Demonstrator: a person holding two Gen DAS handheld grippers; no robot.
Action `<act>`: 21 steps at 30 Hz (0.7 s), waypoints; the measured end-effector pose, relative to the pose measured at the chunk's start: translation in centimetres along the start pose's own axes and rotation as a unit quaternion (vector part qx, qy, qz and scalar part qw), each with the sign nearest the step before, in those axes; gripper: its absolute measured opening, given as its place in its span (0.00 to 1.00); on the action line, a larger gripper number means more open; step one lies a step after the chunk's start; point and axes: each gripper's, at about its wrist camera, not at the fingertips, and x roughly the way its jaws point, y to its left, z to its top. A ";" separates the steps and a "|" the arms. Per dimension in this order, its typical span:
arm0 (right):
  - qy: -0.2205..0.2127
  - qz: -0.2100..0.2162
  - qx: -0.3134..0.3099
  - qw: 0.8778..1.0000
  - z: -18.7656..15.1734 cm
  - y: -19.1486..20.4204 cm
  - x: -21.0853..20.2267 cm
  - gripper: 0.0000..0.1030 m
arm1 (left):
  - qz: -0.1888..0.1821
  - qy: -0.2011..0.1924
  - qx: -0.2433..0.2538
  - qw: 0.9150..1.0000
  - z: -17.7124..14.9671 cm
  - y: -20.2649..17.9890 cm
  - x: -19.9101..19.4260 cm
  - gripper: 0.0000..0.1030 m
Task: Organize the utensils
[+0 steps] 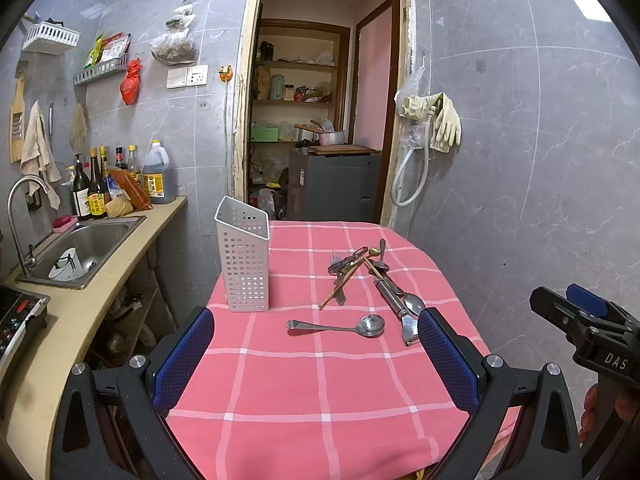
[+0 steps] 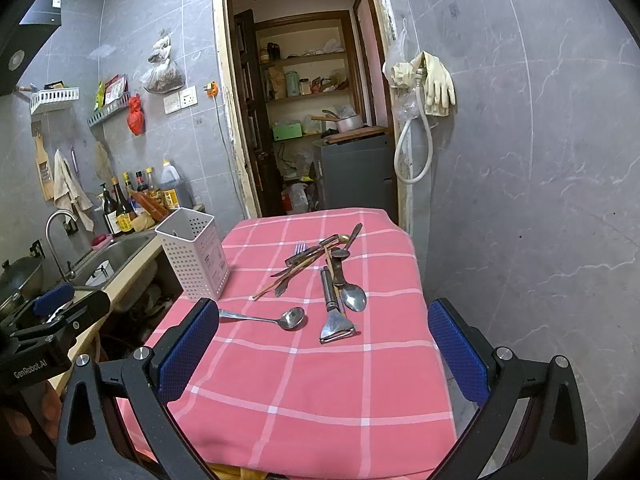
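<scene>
A white perforated utensil holder (image 1: 244, 256) (image 2: 194, 254) stands upright at the left edge of the table with the pink checked cloth (image 1: 320, 380) (image 2: 320, 380). A metal spoon (image 1: 340, 326) (image 2: 272, 318) lies alone in front of it. To its right lie a metal peeler (image 1: 398, 308) (image 2: 334, 308), a second spoon (image 1: 414, 302) (image 2: 354, 296) and a heap of fork, chopsticks and other cutlery (image 1: 356, 266) (image 2: 316, 254). My left gripper (image 1: 316, 354) and right gripper (image 2: 324, 350) hang open and empty over the near half of the table.
A counter with a steel sink (image 1: 80, 248) (image 2: 112, 256), a tap and several bottles (image 1: 100, 184) runs along the left. An open doorway (image 1: 320, 120) faces a grey cabinet behind the table. Rubber gloves and a hose (image 1: 432, 124) hang on the right wall.
</scene>
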 end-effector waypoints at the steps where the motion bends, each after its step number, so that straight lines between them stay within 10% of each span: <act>1: 0.000 0.000 0.000 1.000 0.0 0.0 0.0 0.99 | 0.001 0.000 0.000 1.000 0.2 -0.1 0.1 0.99; 21: 0.001 0.001 0.003 1.000 0.2 -0.3 0.4 0.99 | 0.004 0.005 0.002 1.000 -0.4 -1.3 0.2 0.99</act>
